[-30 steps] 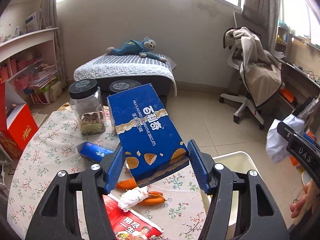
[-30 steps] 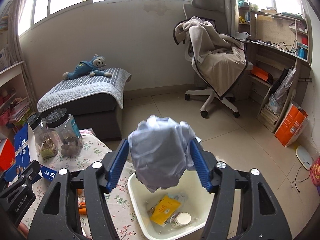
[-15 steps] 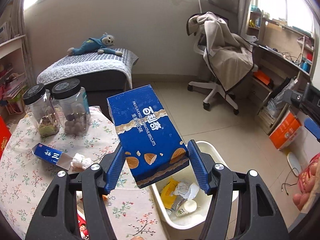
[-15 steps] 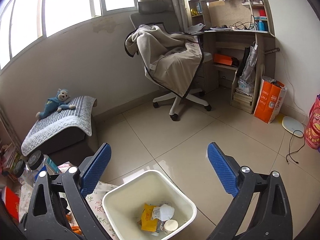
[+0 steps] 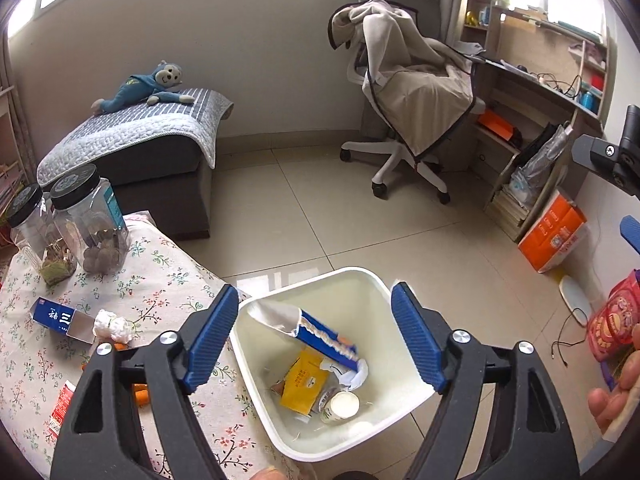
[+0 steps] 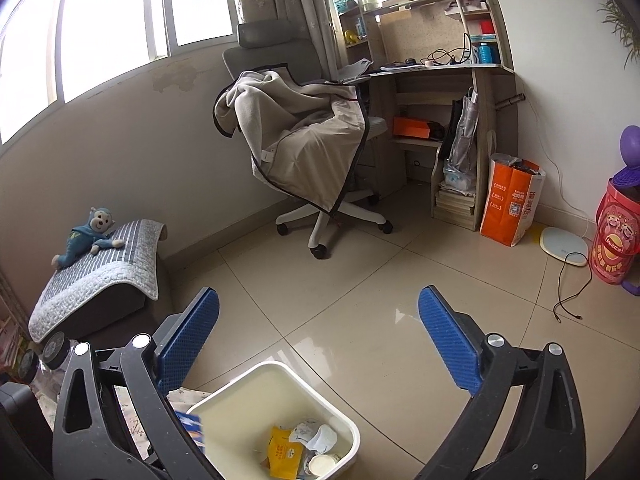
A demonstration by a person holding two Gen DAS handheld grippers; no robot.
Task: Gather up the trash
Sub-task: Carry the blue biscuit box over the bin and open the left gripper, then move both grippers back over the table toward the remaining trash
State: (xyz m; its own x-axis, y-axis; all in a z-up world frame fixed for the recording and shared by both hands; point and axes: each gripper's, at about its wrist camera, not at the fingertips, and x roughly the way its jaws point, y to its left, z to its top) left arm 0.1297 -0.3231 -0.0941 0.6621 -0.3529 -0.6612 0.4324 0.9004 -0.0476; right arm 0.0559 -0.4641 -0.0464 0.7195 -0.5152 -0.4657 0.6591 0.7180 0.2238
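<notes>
Left wrist view: left tool (image 5: 314, 336) above white square plastic bin (image 5: 384, 292), jaws just opened wide, nothing between; blue cardboard biscuit box (image 5: 320, 334) tilted inside bin. Right tool (image 6: 318, 340) above bin too, spread wide, just opened, empty.

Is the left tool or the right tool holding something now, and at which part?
Nothing is held. Left tool and right tool are open; the blue box lies in the bin.
</notes>
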